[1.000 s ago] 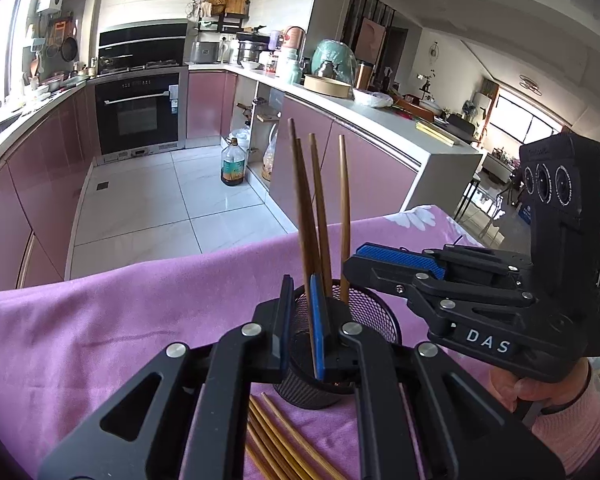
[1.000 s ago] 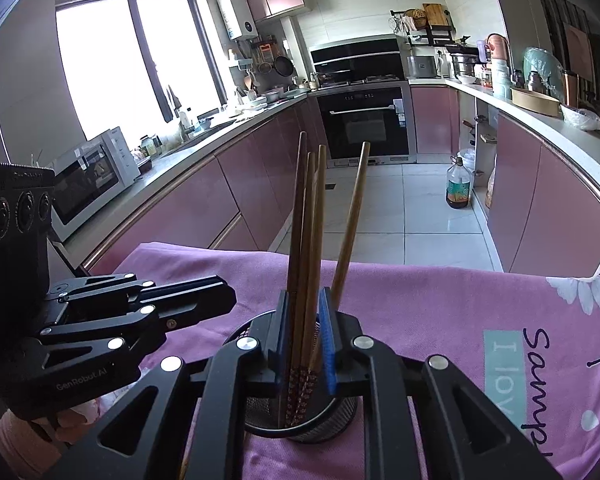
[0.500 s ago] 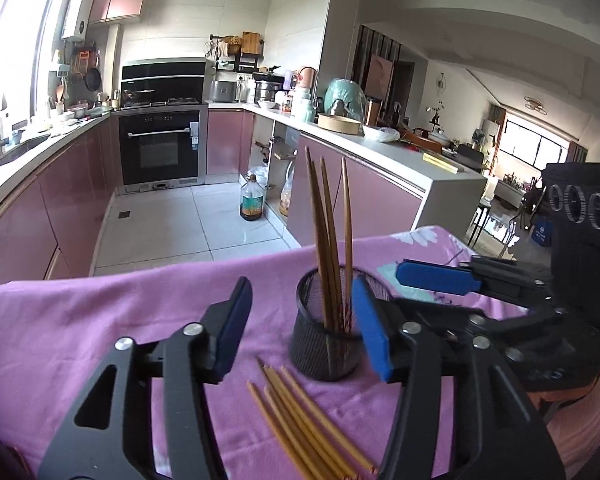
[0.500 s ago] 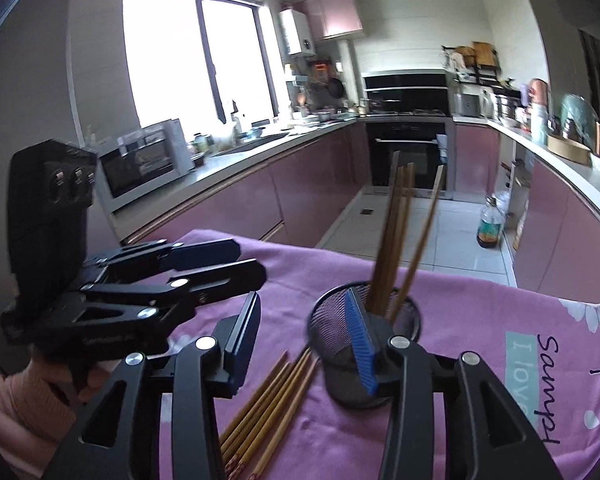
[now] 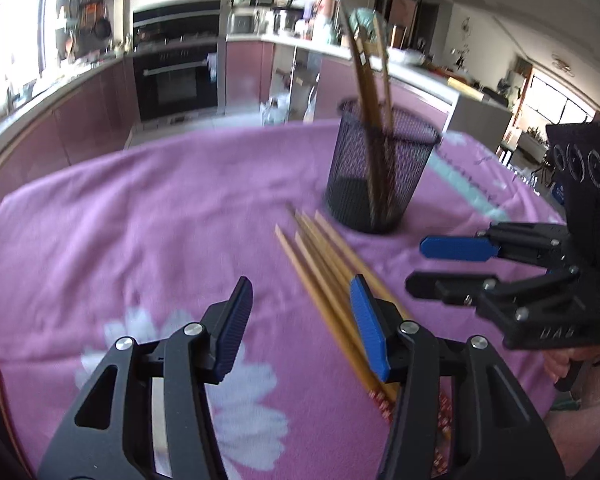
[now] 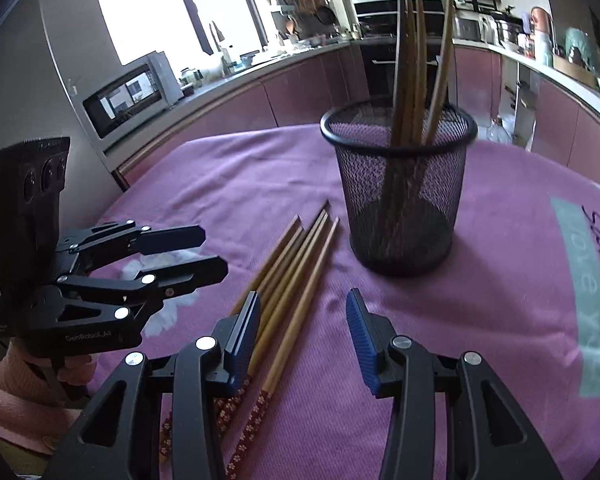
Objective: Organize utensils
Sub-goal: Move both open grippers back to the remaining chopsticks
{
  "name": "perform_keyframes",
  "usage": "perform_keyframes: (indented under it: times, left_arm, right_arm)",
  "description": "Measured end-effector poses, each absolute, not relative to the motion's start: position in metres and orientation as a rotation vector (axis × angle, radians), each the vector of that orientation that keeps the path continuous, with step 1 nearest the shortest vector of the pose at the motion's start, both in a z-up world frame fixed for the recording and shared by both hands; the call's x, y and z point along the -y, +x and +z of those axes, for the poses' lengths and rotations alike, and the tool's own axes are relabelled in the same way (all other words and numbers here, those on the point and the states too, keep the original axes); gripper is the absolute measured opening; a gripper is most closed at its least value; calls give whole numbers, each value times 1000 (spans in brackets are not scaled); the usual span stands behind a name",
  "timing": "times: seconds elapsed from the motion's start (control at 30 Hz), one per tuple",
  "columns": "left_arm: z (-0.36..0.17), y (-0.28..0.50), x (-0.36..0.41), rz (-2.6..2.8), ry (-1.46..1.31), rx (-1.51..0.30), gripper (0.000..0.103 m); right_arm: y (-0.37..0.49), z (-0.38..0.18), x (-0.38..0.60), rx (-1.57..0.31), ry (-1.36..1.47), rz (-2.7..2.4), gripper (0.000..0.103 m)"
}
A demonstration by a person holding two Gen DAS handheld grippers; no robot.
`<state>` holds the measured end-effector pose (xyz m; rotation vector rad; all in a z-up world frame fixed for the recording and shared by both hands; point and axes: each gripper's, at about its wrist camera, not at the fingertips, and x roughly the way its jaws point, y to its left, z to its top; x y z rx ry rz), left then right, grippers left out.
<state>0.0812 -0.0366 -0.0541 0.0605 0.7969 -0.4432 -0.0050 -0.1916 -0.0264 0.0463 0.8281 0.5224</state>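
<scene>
A black mesh cup [image 5: 382,168] [image 6: 400,188] stands upright on the purple cloth with several wooden chopsticks [image 6: 416,68] in it. Several more chopsticks [image 5: 332,276] [image 6: 291,280] lie side by side on the cloth in front of the cup. My left gripper [image 5: 300,324] is open and empty above the cloth, with its right finger over the lying chopsticks. My right gripper [image 6: 304,332] is open and empty above the patterned ends of the lying chopsticks. Each gripper shows in the other's view, the right one [image 5: 444,264] and the left one [image 6: 203,252], both open.
The purple cloth [image 5: 159,216] [image 6: 500,280] with white flowers and a teal label covers the table. Behind it are kitchen counters, an oven [image 5: 175,76] and a microwave [image 6: 131,96].
Both grippers were shut on chopsticks standing in the cup, then opened and let them go. They have drawn back and tilted down over the chopsticks lying on the cloth.
</scene>
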Motion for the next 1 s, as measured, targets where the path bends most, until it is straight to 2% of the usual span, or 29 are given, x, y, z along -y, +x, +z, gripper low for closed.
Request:
perform_keyframes:
  times: [0.23,0.7,1.0]
  left_arm:
    - [-80,78,40,-440,73,-863,48]
    - [-82,81,49,-429,103,-883,45]
    - [-82,78,48,-463,136,-881,31]
  right_arm:
    - [-8,-41,185,-862,30,495,42]
    - [-7,-47,175,-874,-3,477,37]
    - [-6,-49,173,-886,-42,453,30]
